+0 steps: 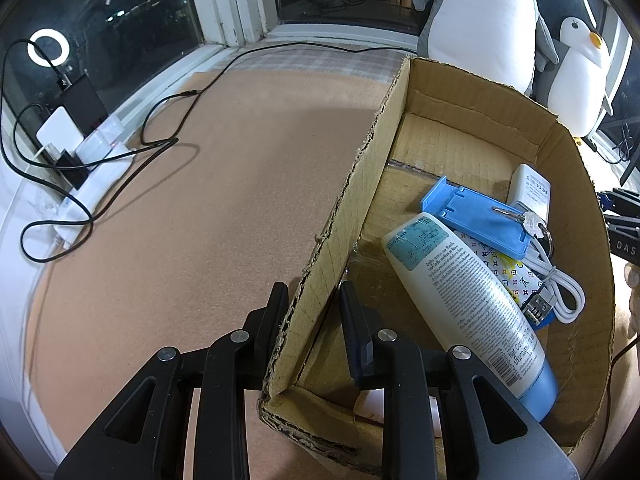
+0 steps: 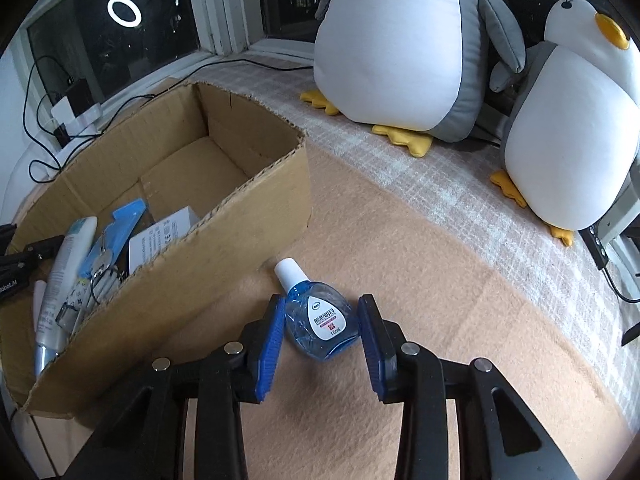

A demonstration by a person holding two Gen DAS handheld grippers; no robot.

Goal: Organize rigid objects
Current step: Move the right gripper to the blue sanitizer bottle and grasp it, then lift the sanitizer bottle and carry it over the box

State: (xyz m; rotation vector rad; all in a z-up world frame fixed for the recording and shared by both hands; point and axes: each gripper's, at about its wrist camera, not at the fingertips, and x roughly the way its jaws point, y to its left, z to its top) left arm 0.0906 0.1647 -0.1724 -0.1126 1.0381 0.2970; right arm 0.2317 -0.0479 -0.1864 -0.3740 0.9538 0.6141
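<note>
Right hand-held gripper (image 2: 320, 332) points down at a peach blanket (image 2: 440, 300), its blue-padded jaws apart on either side of a small blue eye-drop bottle (image 2: 320, 324). That bottle lies on its side just outside the cardboard box (image 2: 224, 216), near the box's long wall, with its white cap (image 2: 289, 271) pointing away from the camera. One pad looks to be touching the bottle's side or nearly so; a narrow gap shows at the other pad, so the bottle is not clamped.

Left hand-held gripper (image 1: 312, 316) is closed on the opposite wall of the cardboard box (image 1: 348, 216), one finger outside the wall and one inside.

Inside the box, at the end nearest the camera in the right wrist view, lie a white lotion tube (image 1: 472, 304) with a blue end, a flat blue plastic piece (image 1: 476, 212) with a key (image 1: 516, 216) resting on it, a white charger (image 1: 528, 192) and a coiled white cable (image 1: 560, 284). The far end of the box is bare cardboard.

Beyond the box, two plush penguins (image 2: 400, 48) stand on a pale checked cloth (image 2: 460, 184) by a dark window. On the box's other side, a black cable (image 1: 168, 140) trails to a white power strip (image 1: 96, 172).
</note>
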